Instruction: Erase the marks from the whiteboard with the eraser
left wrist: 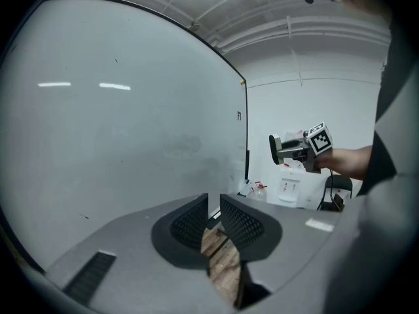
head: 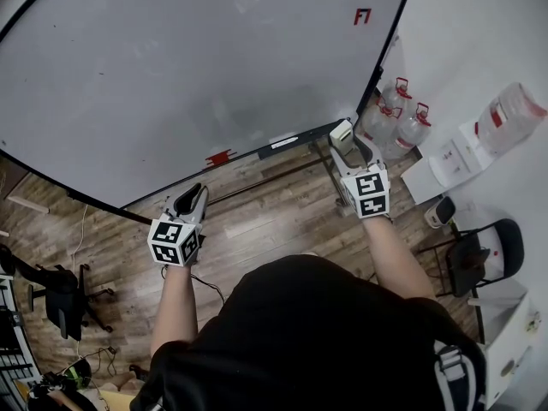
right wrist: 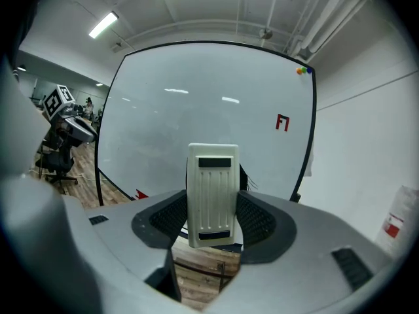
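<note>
Well, the containers first: two clear jugs [head: 390, 101] with red caps stand side by side on the wooden floor [head: 257, 225], at the right foot of the whiteboard [head: 197, 67]. A third clear bottle [head: 509, 114] with a red label sits on a white dispenser [head: 454, 163] by the wall. Whether any of them holds water I can't tell. The right gripper [right wrist: 213, 222] is clamped on the eraser [right wrist: 213, 195], a white ribbed block standing upright between its jaws. It is held up in front of the board's lower right part, off the surface. The one clear mark [right wrist: 282, 122] is a small red figure high on the right of the board, above and to the right of the eraser in the right gripper view. Faint grey smudging shows across the board's middle. The left gripper [left wrist: 214, 218] has its jaws drawn nearly together on nothing, with only a sliver of floor showing between them. It hangs lower and to the left, near the board's bottom edge, well apart from the other tool. Along the ledge [head: 257, 150] at that edge lie a small red thing [head: 219, 157] and, further right, a white strip [head: 285, 142], both between the two grippers as seen from above. A black chair [head: 479, 251] stands to the person's right, near the dispenser. An office chair [head: 60, 296] sits well off to the left.
</note>
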`<state>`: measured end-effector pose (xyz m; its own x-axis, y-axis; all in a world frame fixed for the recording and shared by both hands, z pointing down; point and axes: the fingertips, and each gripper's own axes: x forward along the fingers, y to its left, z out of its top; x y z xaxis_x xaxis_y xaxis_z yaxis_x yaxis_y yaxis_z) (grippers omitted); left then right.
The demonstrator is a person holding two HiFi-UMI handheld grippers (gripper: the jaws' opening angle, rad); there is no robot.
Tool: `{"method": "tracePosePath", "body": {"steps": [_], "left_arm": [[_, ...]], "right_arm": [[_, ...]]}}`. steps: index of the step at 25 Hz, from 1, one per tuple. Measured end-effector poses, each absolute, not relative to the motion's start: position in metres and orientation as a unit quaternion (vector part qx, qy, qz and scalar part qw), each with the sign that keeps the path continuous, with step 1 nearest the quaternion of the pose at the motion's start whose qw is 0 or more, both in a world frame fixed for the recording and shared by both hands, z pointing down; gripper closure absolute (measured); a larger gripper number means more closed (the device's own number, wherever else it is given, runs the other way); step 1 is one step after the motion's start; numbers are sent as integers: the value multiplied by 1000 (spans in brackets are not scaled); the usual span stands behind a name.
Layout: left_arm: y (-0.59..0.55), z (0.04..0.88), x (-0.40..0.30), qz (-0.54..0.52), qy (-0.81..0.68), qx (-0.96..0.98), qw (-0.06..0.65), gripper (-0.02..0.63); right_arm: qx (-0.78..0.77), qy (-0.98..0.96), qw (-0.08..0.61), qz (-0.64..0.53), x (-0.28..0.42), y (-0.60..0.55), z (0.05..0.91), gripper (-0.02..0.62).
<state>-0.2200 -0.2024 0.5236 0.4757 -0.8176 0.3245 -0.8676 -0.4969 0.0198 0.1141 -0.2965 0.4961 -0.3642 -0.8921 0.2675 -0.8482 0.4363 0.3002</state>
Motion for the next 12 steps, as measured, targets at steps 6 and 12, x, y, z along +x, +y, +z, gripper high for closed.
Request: {"method": "tracePosePath", "body": {"steps": [6, 12], "left_arm": [[-202, 523, -213, 142, -485, 859, 87, 540], [-202, 523, -207, 143, -479, 862, 86, 540]], "right_arm": [[530, -825, 189, -49, 117, -287, 492, 367], [528, -826, 193, -43, 120, -280, 497, 367]]}}
